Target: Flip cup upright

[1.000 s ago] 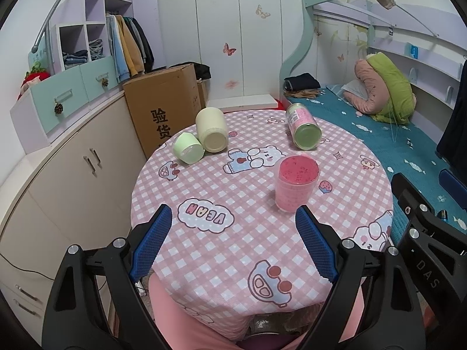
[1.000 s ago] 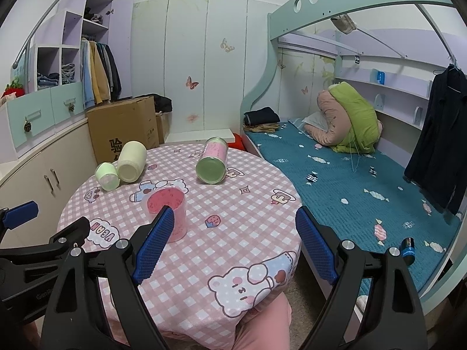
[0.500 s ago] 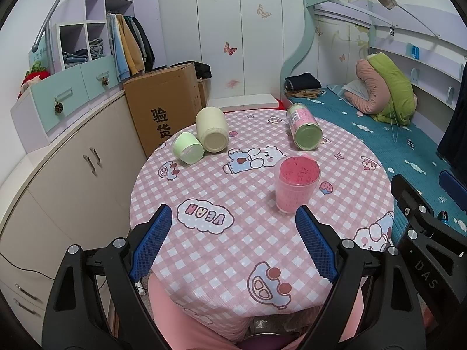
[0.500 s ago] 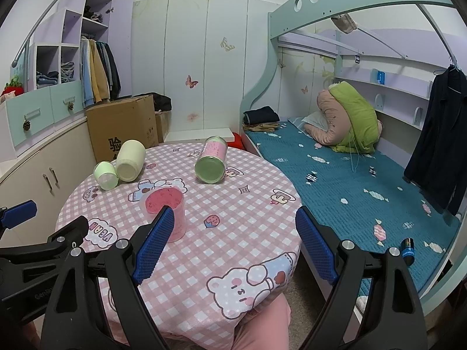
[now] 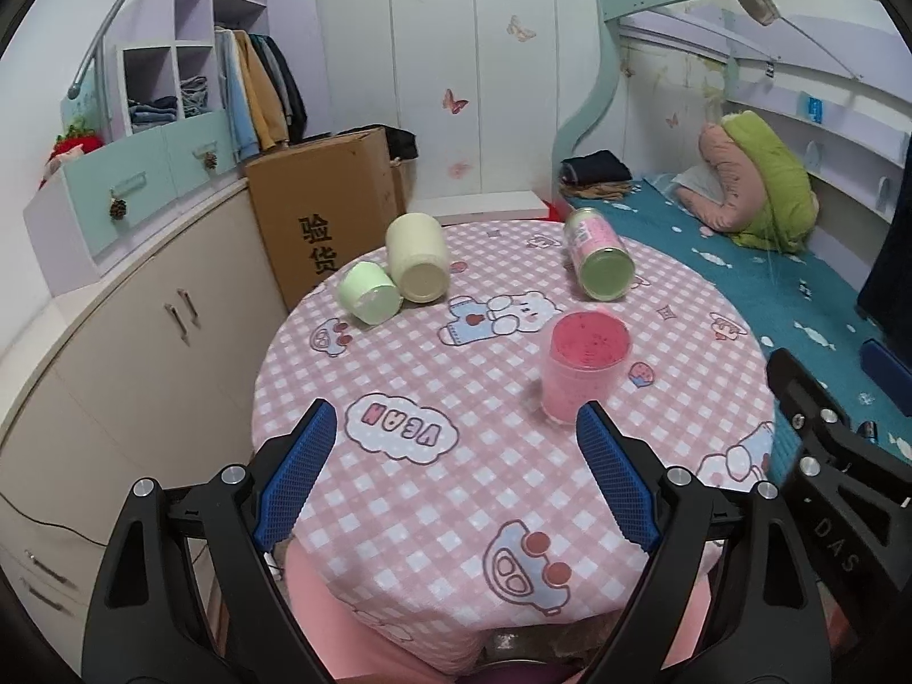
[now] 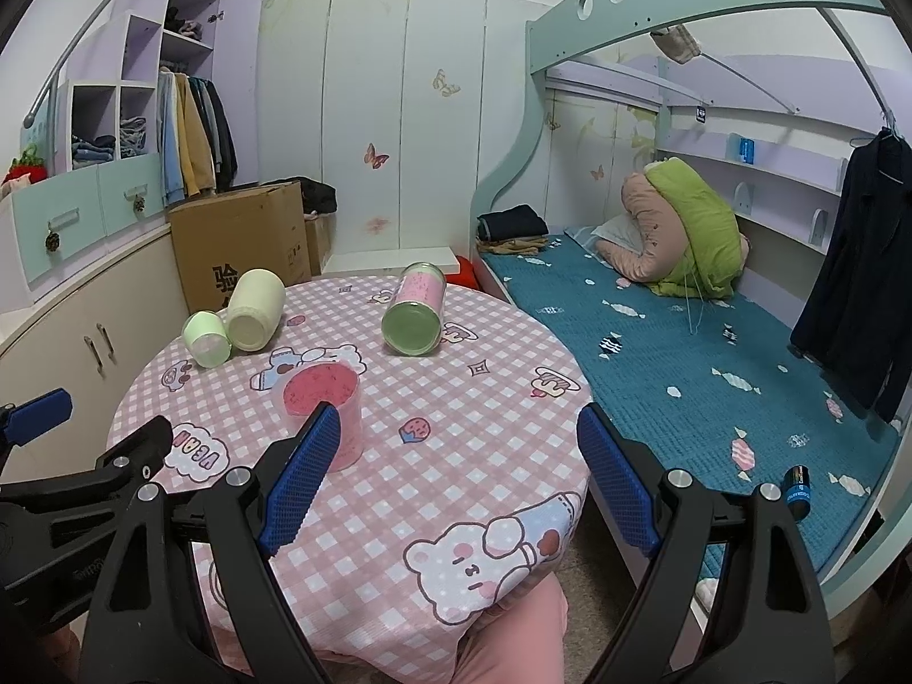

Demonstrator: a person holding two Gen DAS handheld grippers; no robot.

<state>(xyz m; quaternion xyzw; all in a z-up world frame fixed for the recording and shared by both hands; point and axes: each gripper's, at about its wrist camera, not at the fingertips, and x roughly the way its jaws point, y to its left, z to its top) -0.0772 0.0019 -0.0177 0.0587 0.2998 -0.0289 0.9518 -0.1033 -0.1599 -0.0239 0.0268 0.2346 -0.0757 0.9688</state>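
While both grippers hang back over the near edge of the round table [image 5: 342, 376], nothing is being held at all. The left gripper [image 5: 456, 473] has its blue pads spread wide with only tablecloth between them, and the right gripper [image 6: 456, 473] is just as wide open, pointed more toward the table's right edge and the bed [image 6: 712, 353] beyond it.

So where's the cup? The pink cup [image 5: 584, 365] stands on the pink checked cloth with its wide end up, right of the middle, just ahead of the left gripper's right pad. From the right wrist view the same pink cup [image 6: 328, 410] sits partly behind that gripper's left pad, so it looks close, but neither pad is touching it.

Three more containers are lying on their sides farther back. A small green cup [image 5: 367, 299] and a cream jar [image 5: 416, 265] lie next to each other on the far left, pretty much touching, flat ends facing the camera. A pink bottle with a green end [image 5: 598, 262] lies on the far right, well apart from those two.

Behind the table there's a cardboard box [image 5: 325, 216] against the cupboards.
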